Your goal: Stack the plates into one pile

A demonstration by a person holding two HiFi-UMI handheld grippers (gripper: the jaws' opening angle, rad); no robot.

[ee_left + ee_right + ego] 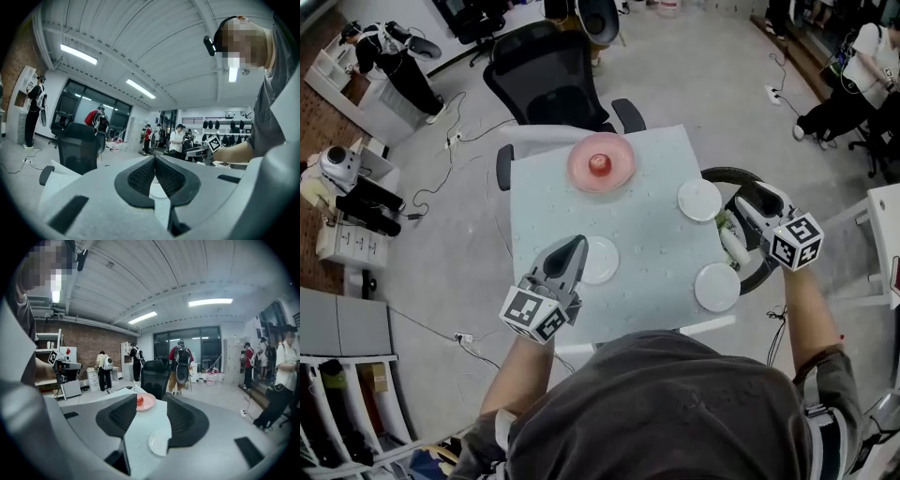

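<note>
Three white plates lie apart on the pale blue table (647,234): one at the far right (699,199), one at the near right (717,286), one at the near left (602,262). A pink plate (600,162) with a red fruit sits at the far edge. My left gripper (578,242) hovers over the near-left plate's left side with its tips together and nothing held; that plate (157,190) shows below its jaws (154,158). My right gripper (742,202) is open just off the table's right edge, facing the pink plate (146,401) and a white plate (159,442).
A black office chair (548,80) stands behind the table's far edge. A black ring-shaped base (741,178) lies under my right gripper beside the table. Cables run over the floor at left, and people stand farther back in the room.
</note>
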